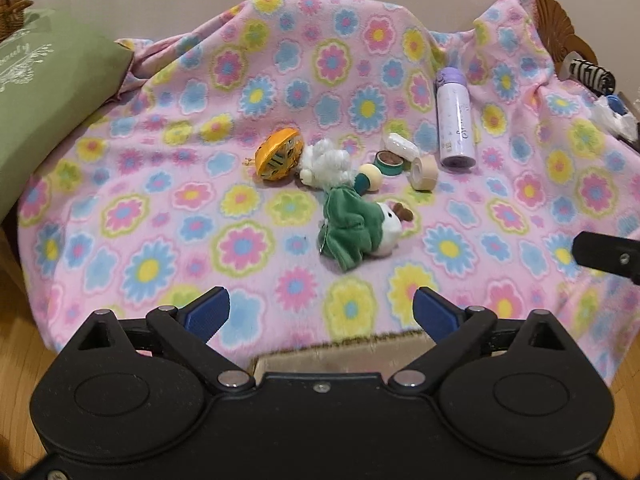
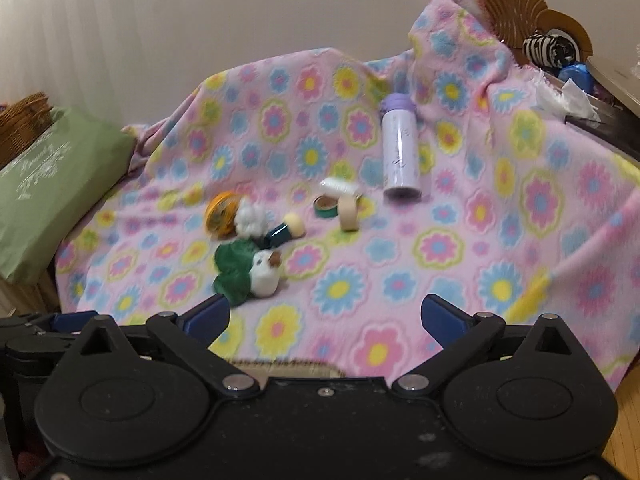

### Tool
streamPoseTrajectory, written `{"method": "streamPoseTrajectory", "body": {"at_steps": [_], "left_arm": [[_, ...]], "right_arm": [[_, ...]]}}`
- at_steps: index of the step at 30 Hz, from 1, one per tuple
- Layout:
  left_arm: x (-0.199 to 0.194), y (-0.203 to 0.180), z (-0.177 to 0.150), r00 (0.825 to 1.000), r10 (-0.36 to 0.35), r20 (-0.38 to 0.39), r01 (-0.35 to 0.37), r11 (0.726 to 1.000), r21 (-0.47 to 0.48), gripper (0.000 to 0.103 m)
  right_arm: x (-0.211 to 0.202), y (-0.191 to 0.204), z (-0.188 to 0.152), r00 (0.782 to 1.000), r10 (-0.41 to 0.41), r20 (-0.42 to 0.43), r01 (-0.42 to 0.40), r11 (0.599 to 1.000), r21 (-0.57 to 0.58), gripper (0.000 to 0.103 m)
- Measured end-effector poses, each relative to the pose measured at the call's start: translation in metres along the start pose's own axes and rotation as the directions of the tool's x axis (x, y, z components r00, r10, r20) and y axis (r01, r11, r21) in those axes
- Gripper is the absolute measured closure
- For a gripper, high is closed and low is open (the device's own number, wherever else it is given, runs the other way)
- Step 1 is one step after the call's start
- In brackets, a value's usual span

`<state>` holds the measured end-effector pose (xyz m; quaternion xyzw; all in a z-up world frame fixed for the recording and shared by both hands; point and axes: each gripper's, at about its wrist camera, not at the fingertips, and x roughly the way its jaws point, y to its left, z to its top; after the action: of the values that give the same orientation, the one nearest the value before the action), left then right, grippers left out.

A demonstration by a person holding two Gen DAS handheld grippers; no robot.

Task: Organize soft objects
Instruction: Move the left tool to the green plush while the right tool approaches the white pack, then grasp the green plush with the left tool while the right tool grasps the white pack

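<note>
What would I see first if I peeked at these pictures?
First the big pink flowery blanket that covers the whole surface. In its middle lies a little heap of toys: a green and white plush, a fluffy white toy and an orange round thing. To the right of them a tall purple bottle lies on the blanket, and both grippers, left and right, are open and hold nothing.

The left gripper (image 1: 320, 314) was held low and level, its two blue-padded fingers (image 1: 208, 312) spread wide apart with nothing between them. The right gripper (image 2: 325, 316) sat in much the same pose, jaws parted wide and empty, its blue pads (image 2: 440, 318) angled outward. In the left wrist view, a black part of the right gripper (image 1: 608, 258) showed at the right edge; in the right wrist view, the left gripper (image 2: 44, 332) showed at the left edge, close alongside.
</note>
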<state>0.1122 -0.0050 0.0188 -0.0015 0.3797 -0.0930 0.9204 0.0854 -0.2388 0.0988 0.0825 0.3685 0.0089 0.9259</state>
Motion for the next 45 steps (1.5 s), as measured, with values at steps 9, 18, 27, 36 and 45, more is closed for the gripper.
{"method": "streamPoseTrajectory", "body": {"at_steps": [9,18,27,36,45], "left_arm": [[0.045,-0.014,0.022,1.000,-0.030,-0.001,0.030,0.998,0.047,0.007],[0.089,-0.028,0.035,0.998,-0.067,-0.018,0.068,0.994,0.081,0.006],[0.132,-0.028,0.043,0.999,-0.044,-0.023,0.046,0.997,0.064,0.006],[0.161,-0.023,0.043,0.994,-0.081,-0.079,0.083,0.996,0.024,0.006],[0.167,-0.006,0.046,0.984,-0.149,-0.097,0.145,0.988,-0.054,0.017]], "right_arm": [[0.047,-0.011,0.015,0.999,-0.040,-0.021,0.040,0.999,0.025,0.000],[0.080,-0.009,0.015,0.997,-0.068,0.044,0.068,0.998,0.008,0.000],[0.121,-0.013,0.028,0.998,-0.062,-0.021,0.063,0.998,0.013,0.000],[0.155,-0.012,0.032,0.996,-0.033,-0.085,0.036,0.999,0.032,0.000],[0.175,-0.007,0.031,0.992,-0.038,-0.124,0.040,0.999,0.010,0.000]]}}
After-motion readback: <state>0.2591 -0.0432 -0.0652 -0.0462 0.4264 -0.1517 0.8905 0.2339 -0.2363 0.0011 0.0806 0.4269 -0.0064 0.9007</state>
